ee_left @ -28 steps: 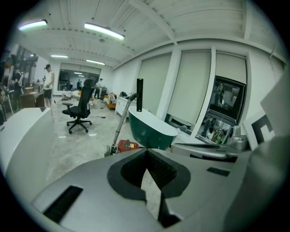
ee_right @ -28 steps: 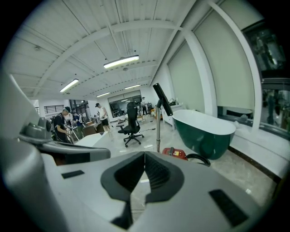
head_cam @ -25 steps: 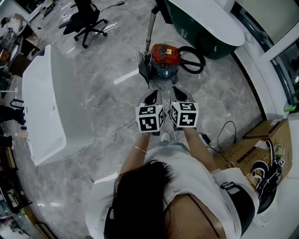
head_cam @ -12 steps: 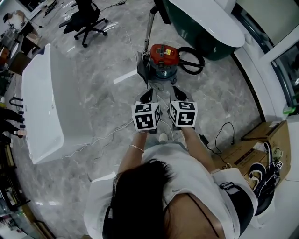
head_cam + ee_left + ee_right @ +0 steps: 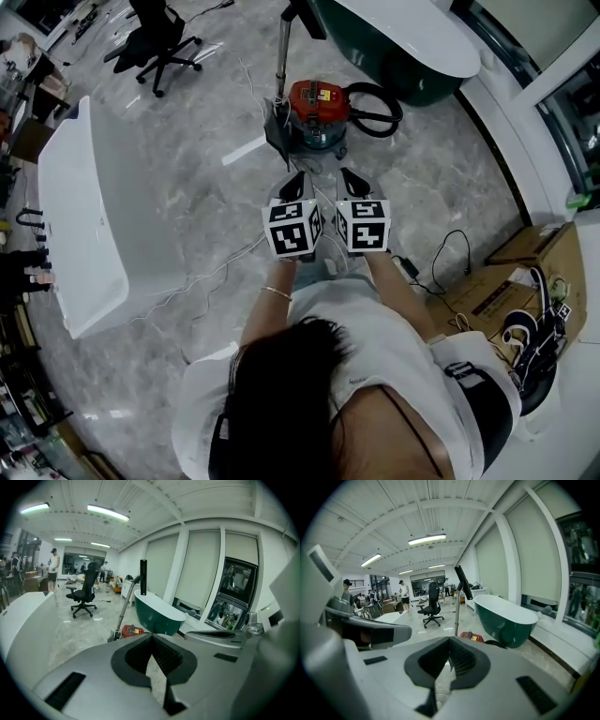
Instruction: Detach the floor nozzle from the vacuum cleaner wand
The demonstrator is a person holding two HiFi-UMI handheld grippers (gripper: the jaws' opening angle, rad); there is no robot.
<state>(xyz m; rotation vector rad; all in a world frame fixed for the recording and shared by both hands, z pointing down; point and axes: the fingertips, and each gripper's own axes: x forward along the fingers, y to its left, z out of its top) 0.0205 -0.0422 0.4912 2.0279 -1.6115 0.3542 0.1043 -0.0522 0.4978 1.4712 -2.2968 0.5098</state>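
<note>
A red canister vacuum cleaner [image 5: 314, 101] stands on the marble floor with a black hose [image 5: 377, 109] looped at its right. Its metal wand [image 5: 281, 52] rises at the left, down to the dark floor nozzle [image 5: 277, 138]. My left gripper [image 5: 294, 183] and right gripper [image 5: 352, 180] hang side by side just short of the vacuum, both shut and empty. The left gripper view has shut jaws [image 5: 151, 641] with the vacuum [image 5: 132, 631] and wand [image 5: 124, 607] beyond. From the right gripper [image 5: 450, 643] I see the vacuum [image 5: 471, 636] and wand [image 5: 457, 611] ahead.
A white bathtub [image 5: 84, 216] lies at the left and a dark green one [image 5: 403, 47] behind the vacuum. Cables [image 5: 211, 274] run across the floor. Cardboard boxes [image 5: 525, 267] sit at the right, an office chair [image 5: 155, 42] far left. People stand in the distance.
The head view has drifted a little, so the vacuum sits slightly higher in the picture. Both grippers stay shut, side by side, in about the same place.
</note>
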